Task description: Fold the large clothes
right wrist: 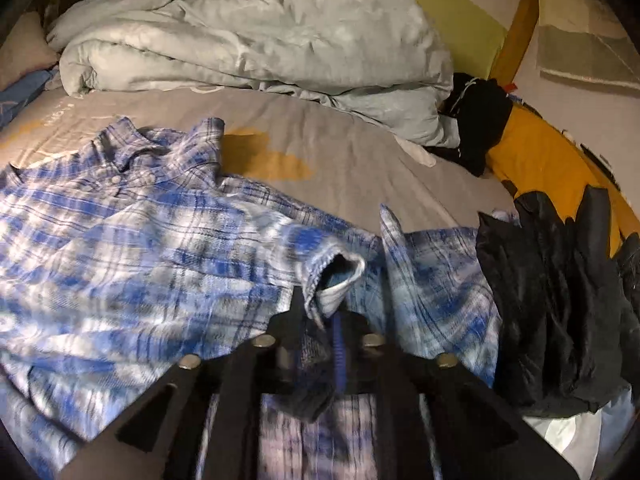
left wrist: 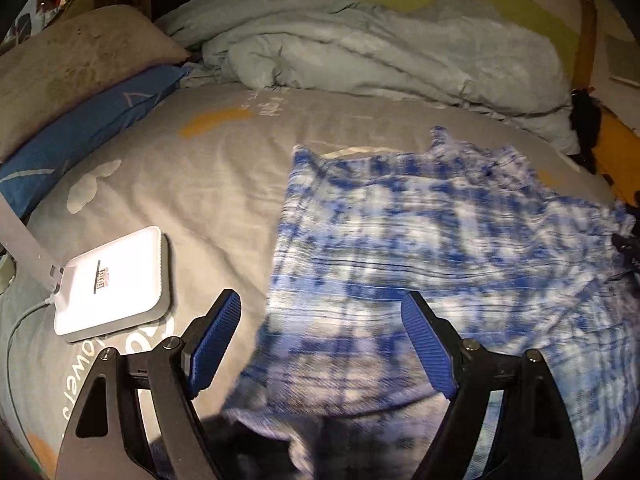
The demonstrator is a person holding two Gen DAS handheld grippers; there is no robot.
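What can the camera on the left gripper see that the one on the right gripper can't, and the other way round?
Only the left wrist view shows the white power bank with its cable on the bedsheet, the tan pillow, and the left gripper open above the plaid shirt.

Only the right wrist view shows the right gripper shut on the shirt's sleeve near the cuff, and the black jacket beside it.

Both show the shirt, the grey duvet and the bedsheet.

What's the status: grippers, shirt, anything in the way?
Left gripper open, above blue-and-white plaid shirt. Right gripper shut on shirt sleeve cuff. White power bank left of shirt; black jacket at its right edge.
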